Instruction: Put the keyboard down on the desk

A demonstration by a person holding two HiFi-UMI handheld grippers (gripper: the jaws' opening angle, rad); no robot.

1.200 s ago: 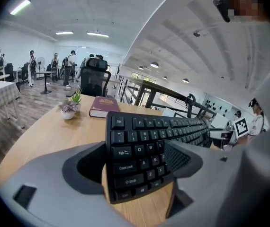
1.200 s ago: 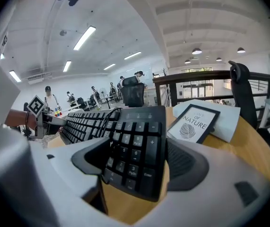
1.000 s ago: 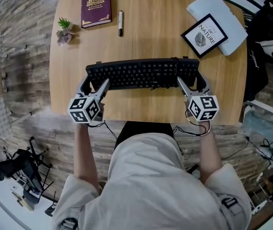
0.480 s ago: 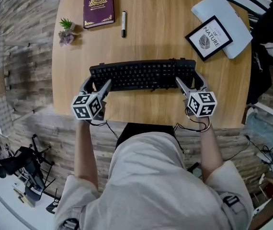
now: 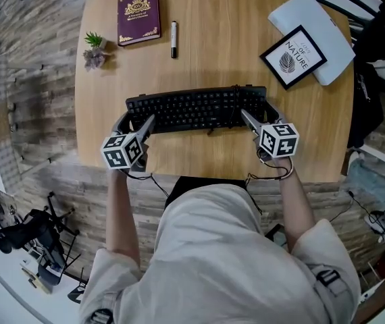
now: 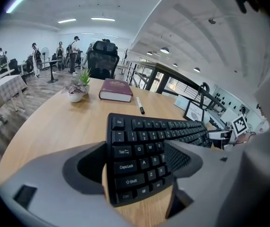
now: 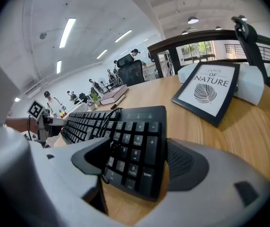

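Head view showed the keyboard (image 5: 196, 109) low over the tabletop (image 5: 213, 39), near its front edge, with left gripper (image 5: 136, 120) and right gripper (image 5: 259, 113) fingers pinching its ends. It looked stiff, light and slick, so holding both ends seemed soundest.

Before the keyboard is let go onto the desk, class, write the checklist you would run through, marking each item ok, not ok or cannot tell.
1. Left gripper clamped on keyboard end: ok.
2. Right gripper clamped on number-pad end: ok.
3. Keyboard wholly over desk, not overhanging its edge: ok.
4. Pen, book, plant and framed print apart from keyboard: ok.
5. Keyboard underside resting on desk: cannot tell.
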